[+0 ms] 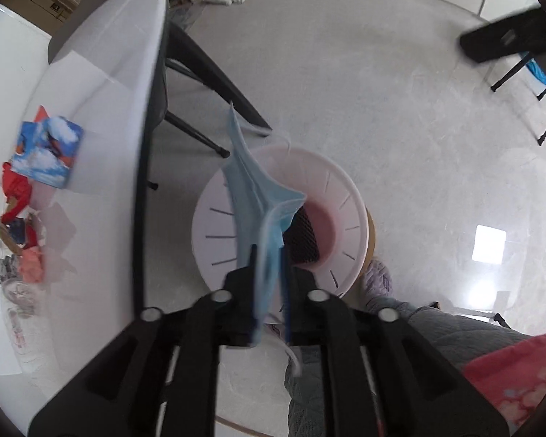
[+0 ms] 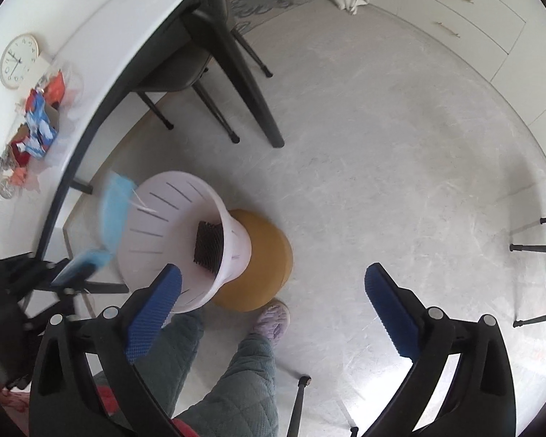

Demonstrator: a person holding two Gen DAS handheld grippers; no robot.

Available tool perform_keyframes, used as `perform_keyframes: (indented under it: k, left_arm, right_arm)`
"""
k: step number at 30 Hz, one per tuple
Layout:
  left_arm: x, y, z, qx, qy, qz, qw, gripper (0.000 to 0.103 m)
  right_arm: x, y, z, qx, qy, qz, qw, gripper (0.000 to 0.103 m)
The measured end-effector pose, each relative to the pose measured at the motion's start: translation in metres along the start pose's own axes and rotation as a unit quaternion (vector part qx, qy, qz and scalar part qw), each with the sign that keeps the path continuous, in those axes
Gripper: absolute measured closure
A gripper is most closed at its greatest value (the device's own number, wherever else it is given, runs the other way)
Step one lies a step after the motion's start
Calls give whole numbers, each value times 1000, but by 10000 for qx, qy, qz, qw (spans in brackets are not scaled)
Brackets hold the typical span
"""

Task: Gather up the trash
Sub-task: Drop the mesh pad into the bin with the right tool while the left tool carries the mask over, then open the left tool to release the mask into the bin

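Observation:
A light blue face mask (image 1: 253, 196) hangs between the fingers of my left gripper (image 1: 269, 255), right over the white slotted trash basket (image 1: 214, 225). The jaws stand slightly apart, with a gap between the mask and the right pad, so they are open around it. A dark mesh-like piece (image 1: 304, 236) lies inside the basket. In the right wrist view the mask (image 2: 114, 204) shows blurred at the basket's (image 2: 156, 225) left rim. My right gripper (image 2: 273, 273) is wide open and empty, above the floor just right of the basket.
The basket stands on a round yellow stool (image 2: 269, 262). Left of it is a white table (image 1: 102, 83) with a pile of colourful wrappers (image 1: 47, 149) and a clock (image 2: 18, 60). A dark chair (image 2: 185, 69) stands behind. A person's legs and a slipper (image 2: 271, 322) are below.

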State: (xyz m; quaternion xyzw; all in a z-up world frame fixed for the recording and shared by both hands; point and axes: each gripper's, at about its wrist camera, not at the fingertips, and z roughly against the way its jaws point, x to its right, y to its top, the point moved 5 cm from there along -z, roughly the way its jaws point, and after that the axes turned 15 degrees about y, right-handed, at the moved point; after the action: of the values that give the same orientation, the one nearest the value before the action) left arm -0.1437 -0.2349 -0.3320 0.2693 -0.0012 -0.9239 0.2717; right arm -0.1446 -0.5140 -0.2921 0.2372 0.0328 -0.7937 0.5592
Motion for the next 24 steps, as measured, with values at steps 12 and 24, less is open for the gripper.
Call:
perform_keyframes:
  k: [12,24]
  left_arm:
    - [-38,9,53,534,-474,845,9939,13]
    - [-212,-26,149,1123,-177,2530,9608,7]
  right_arm:
    - [-26,26,46,282,-6,413,9988,3]
    - [-160,74,106,1092,419,1605,9801,2]
